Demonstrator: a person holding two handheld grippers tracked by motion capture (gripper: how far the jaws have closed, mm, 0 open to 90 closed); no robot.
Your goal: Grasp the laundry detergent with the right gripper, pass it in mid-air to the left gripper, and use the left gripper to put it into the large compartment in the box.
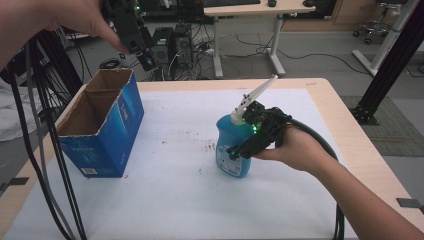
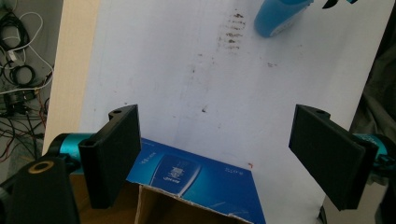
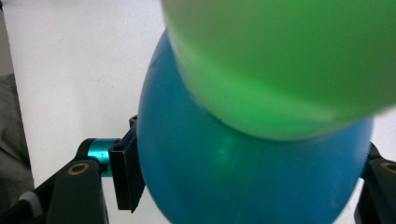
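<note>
1. Between the right tongs [image 1: 239, 145]: blue bottle [image 1: 231, 150], upright on the white worktop [image 1: 175, 200], clamped at both sides.
2. Left tongs [image 2: 215, 154]: released, jaws wide, raised above the box [image 1: 100, 125].
3. Box: open-topped, well apart from the bottle.
</note>
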